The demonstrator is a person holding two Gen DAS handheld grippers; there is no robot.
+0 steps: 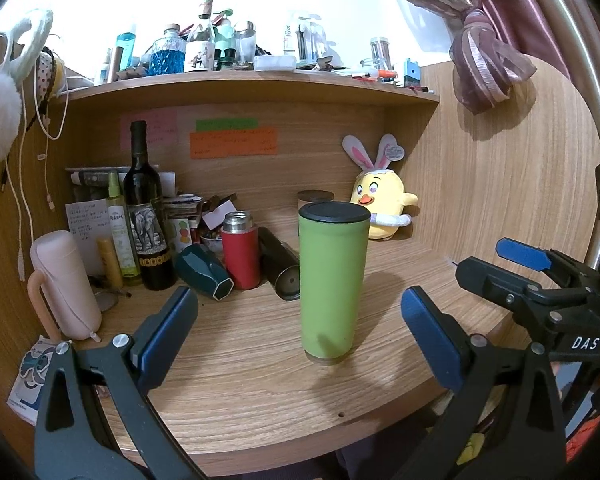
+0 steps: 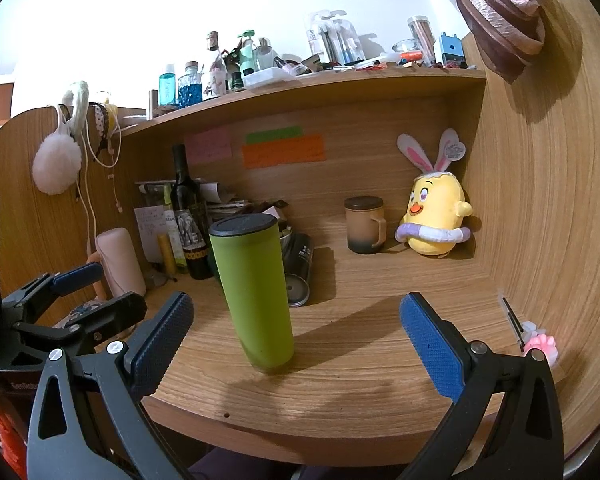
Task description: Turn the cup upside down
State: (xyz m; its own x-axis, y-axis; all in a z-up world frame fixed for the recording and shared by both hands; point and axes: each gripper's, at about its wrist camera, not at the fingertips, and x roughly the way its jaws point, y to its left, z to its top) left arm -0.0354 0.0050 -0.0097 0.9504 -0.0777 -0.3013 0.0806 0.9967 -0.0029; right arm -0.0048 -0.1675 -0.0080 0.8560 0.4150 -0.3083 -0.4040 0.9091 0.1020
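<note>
A tall green cup (image 1: 332, 284) with a black cap on top stands on the wooden desk (image 1: 260, 392), narrower at its foot. My left gripper (image 1: 300, 336) is open and empty, its blue pads on either side of the cup and a little nearer than it. In the right wrist view the green cup (image 2: 256, 296) stands left of centre. My right gripper (image 2: 296, 344) is open and empty, the cup just inside its left pad (image 2: 160, 336). The right gripper also shows at the right edge of the left wrist view (image 1: 516, 276).
Behind the cup lie a black tumbler (image 1: 280, 268) and a dark teal cup (image 1: 204, 272), with a red flask (image 1: 240, 252), a wine bottle (image 1: 144, 216) and a pink case (image 1: 64, 284). A brown mug (image 2: 364, 224) and a yellow plush chick (image 2: 436, 216) stand at the back right.
</note>
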